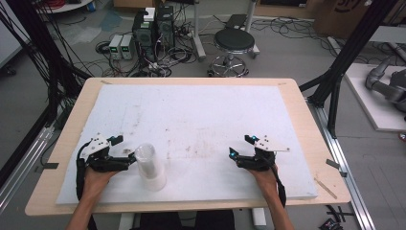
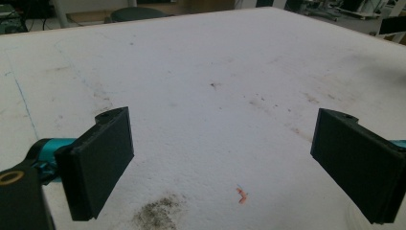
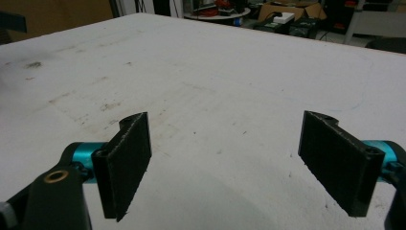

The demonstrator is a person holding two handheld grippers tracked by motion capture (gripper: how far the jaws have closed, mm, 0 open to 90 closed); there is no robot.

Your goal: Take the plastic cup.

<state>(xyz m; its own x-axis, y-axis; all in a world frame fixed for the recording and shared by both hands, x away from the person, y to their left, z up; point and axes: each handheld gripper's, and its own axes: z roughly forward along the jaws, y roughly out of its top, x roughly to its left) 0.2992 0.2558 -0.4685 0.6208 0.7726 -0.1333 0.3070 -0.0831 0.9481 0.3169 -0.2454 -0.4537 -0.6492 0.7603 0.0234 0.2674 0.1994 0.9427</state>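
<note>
Clear plastic cup (image 1: pixel 149 164) lay on its side on the white foam board (image 1: pixel 201 110), near front-left edge, just right of the left gripper (image 1: pixel 125 149). Left jaws stood wide apart, nothing between them; cup beside the fingertips, contact unclear. Right gripper (image 1: pixel 239 146) well apart, jaws likewise spread and empty. Judged step: approach before grasp. Next move needs left jaws brought around the cup wall.

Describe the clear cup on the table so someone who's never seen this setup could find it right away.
Start at the white foam sheet covering the wooden table, then go to its near left part, just right of the left gripper. The clear plastic cup stands there, see-through and pale, the one loose item on the sheet.
</note>
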